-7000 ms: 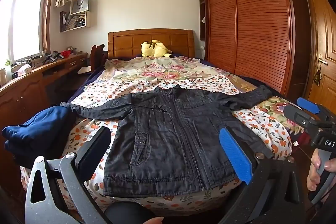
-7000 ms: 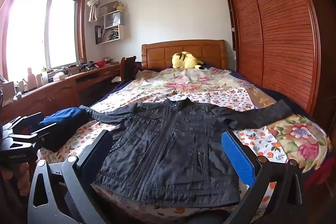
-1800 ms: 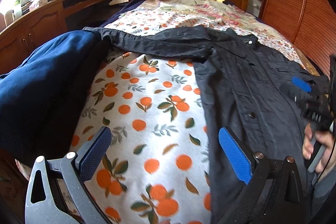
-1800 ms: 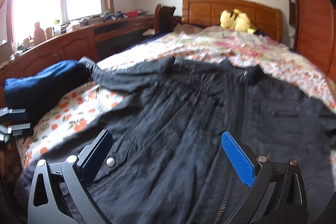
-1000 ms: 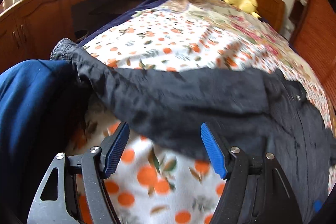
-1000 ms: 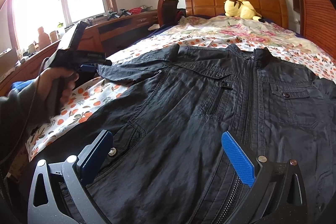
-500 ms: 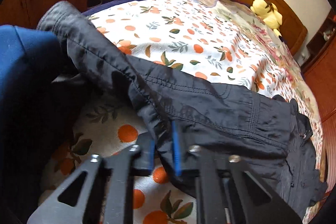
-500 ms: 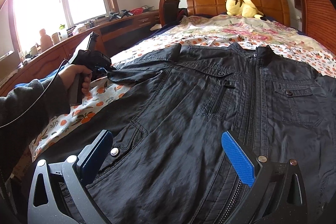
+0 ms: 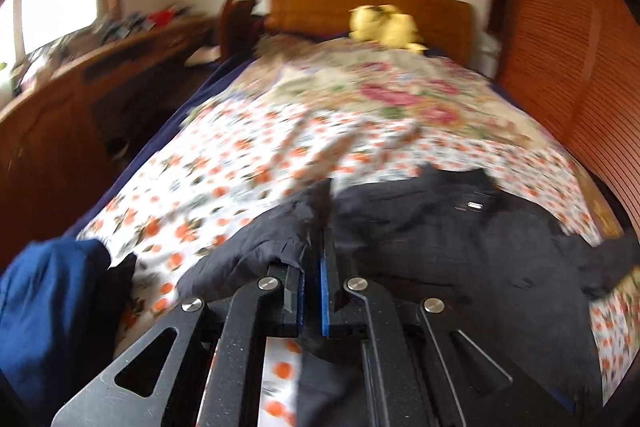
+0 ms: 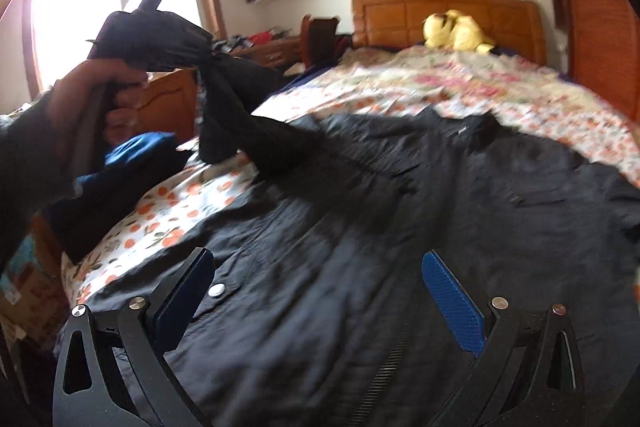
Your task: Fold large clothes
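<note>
Black jacket [image 10: 360, 227] sleeve [image 9: 256, 247] sits clamped in your left tongs [image 9: 311, 291]; right tongs [image 10: 316, 291] gape over its front. Blue garment [image 9: 44, 307] bunches left, yellow plush [image 9: 386, 27] far ahead.

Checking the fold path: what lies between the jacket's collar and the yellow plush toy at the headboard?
Only bedspread, no other item, between the jacket collar and the plush toy; both wrist views show it.

One black jacket [image 10: 360, 247] lies on one bed [image 9: 248, 155]. One dark blue garment [image 9: 44, 307] sits at the bed's edge, and one yellow plush toy [image 10: 456, 27] rests by the one wooden headboard [image 9: 360, 3]. Two tongs show: the left tongs [image 9: 311, 291] and the right tongs [image 10: 320, 299].
</note>
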A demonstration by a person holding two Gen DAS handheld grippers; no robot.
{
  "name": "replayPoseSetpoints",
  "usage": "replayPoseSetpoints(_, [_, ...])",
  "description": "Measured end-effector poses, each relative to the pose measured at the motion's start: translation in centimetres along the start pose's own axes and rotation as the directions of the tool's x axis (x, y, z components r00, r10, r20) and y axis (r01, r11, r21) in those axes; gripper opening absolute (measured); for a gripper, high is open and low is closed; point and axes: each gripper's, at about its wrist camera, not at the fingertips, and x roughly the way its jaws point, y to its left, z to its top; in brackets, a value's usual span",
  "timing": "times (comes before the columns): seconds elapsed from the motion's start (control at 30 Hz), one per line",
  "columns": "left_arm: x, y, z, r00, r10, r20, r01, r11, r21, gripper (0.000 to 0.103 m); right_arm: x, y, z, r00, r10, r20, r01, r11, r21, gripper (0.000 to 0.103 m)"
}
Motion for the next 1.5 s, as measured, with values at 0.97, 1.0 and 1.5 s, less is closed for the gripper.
replayPoseSetpoints(0.97, [-4.7, 0.3, -13.8, 0.992, -0.075, -0.104, 0.079, 0.996, 0.034, 0.081, 1.0, -2.4, 0.6, 1.000, -0.015, 0.002, 0.015, 0.999, 0.050, 0.103])
replayPoseSetpoints(1.0, [-4.3, 0.9, -13.8, 0.993, -0.055, -0.105, 0.058, 0.998, 0.024, 0.081, 1.1, -2.4, 0.6, 1.000, -0.016, 0.000, 0.016, 0.999, 0.049, 0.103])
replayPoseSetpoints(1.5, [3.7, 2.1, -13.7, 0.969, -0.006, -0.246, 0.000, 1.000, -0.025, 0.081, 0.0, -2.1, 0.6, 1.000, -0.025, -0.008, 0.025, 0.999, 0.020, 0.103])
